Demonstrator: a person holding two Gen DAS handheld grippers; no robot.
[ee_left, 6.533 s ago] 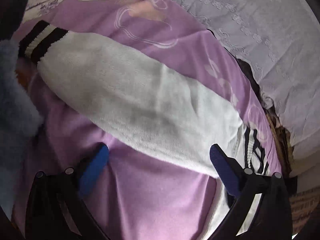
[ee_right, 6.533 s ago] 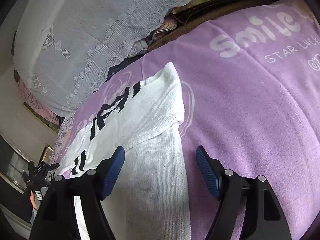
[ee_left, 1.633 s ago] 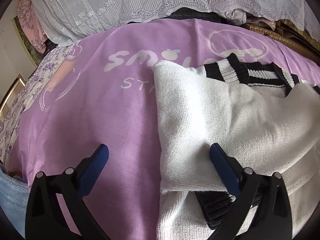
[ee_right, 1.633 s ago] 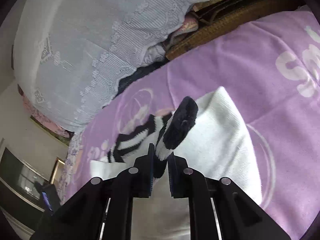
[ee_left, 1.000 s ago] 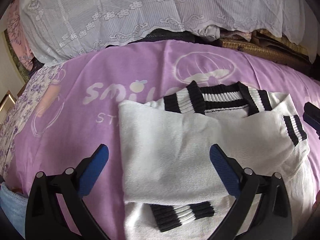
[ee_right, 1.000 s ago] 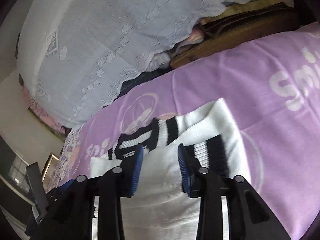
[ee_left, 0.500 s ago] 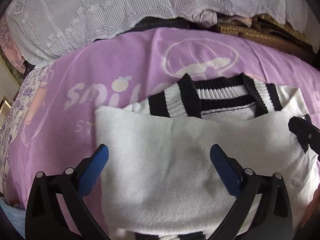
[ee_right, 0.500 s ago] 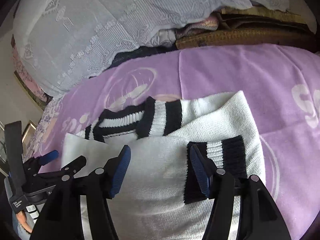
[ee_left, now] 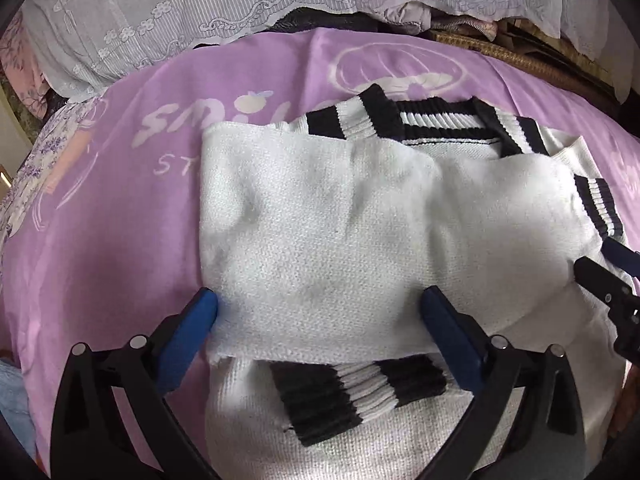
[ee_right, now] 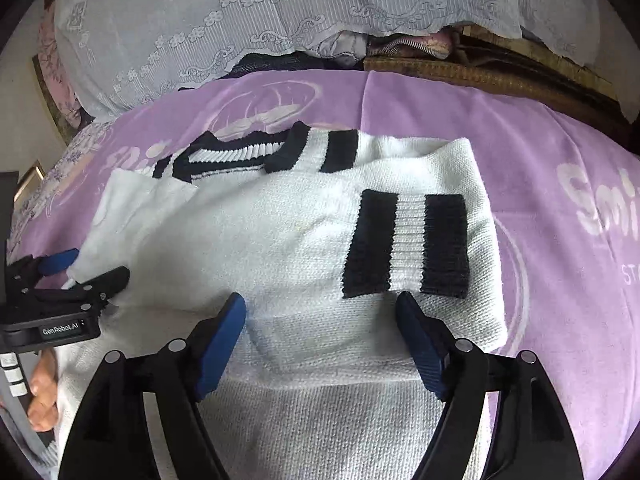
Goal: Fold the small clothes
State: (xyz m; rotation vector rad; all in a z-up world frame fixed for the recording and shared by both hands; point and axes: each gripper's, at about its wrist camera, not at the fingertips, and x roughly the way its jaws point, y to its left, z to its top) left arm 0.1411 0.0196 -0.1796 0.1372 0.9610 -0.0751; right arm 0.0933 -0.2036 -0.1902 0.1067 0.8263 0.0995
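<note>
A small white knit sweater with black-and-white striped collar and cuffs lies on a purple blanket. Both sleeves are folded across its chest. It also shows in the right wrist view, with one striped cuff lying on top at the right. My left gripper is open and empty, its blue fingers just above the sweater's left part. My right gripper is open and empty over the sweater, just below the striped cuff. Its tips show in the left wrist view; the left gripper shows in the right wrist view.
White lace-covered bedding is piled along the far side, also in the right wrist view. A brown woven mat lies at the far right. A light blue fuzzy cloth sits at the left edge.
My right gripper has let go of the striped cuff, laid it on the sweater and opened wide. Both grippers have come lower and closer over the sweater. The left stays open.
</note>
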